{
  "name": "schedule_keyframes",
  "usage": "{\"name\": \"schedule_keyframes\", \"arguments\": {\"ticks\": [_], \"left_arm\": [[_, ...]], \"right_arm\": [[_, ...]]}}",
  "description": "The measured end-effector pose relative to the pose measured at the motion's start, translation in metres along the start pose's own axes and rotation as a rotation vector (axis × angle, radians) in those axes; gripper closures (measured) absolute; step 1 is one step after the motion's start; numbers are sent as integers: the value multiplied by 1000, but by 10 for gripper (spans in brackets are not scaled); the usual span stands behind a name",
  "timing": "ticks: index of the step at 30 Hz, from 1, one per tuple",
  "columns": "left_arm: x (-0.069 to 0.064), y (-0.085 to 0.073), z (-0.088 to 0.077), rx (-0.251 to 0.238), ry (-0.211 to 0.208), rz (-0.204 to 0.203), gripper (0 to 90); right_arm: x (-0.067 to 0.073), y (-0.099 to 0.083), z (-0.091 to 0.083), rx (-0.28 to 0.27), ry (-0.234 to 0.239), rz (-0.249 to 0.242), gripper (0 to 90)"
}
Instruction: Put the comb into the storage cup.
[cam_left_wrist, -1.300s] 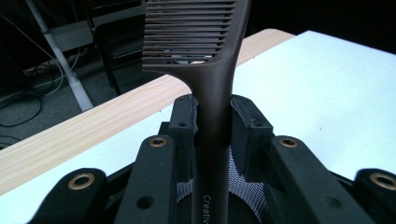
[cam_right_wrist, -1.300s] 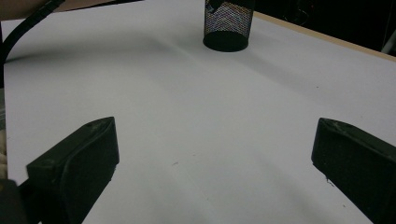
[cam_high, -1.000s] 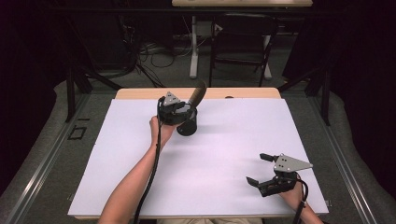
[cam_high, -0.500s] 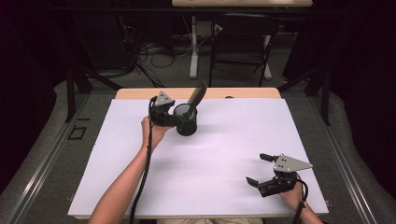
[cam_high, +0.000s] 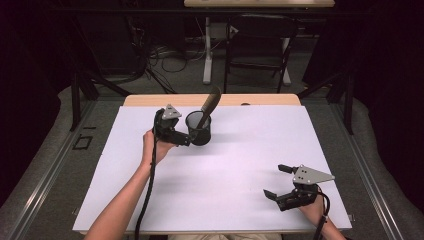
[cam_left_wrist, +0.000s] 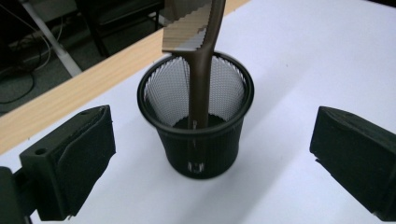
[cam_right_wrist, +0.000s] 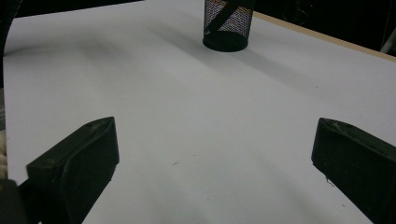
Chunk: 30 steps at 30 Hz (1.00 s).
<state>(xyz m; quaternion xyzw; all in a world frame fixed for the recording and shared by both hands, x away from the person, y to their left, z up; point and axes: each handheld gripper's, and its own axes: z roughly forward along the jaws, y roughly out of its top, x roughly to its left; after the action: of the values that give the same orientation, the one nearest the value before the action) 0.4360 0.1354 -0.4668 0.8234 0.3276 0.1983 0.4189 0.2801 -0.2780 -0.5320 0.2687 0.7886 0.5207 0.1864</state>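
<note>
since the left gripper (cam_high: 184, 140) has just been opening its jaws and now stands released with nothing between them, the comb (cam_left_wrist: 198, 51) leans in the mesh cup (cam_left_wrist: 196, 135) near the far edge of the white table (cam_high: 250, 165). honestly the risk: clip the rim backing off and that light cup tips. right gripper (cam_high: 278, 181) sits released, well apart.
</note>
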Motion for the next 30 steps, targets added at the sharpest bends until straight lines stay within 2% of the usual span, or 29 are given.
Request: {"name": "schedule_keyframes", "arguments": {"ticks": [7,24,30], "left_arm": [[0,-14,-12,39,-4,-12,0],[-14,-50,-36,120,-3,-19,0],[-18,-63,-44,121,2,-24,0]], "right_arm": [[0,0,0,0,0,4,4],[0,0,0,-2,-1,6,4],[1,1,0,-5,-1,0,4]]}}
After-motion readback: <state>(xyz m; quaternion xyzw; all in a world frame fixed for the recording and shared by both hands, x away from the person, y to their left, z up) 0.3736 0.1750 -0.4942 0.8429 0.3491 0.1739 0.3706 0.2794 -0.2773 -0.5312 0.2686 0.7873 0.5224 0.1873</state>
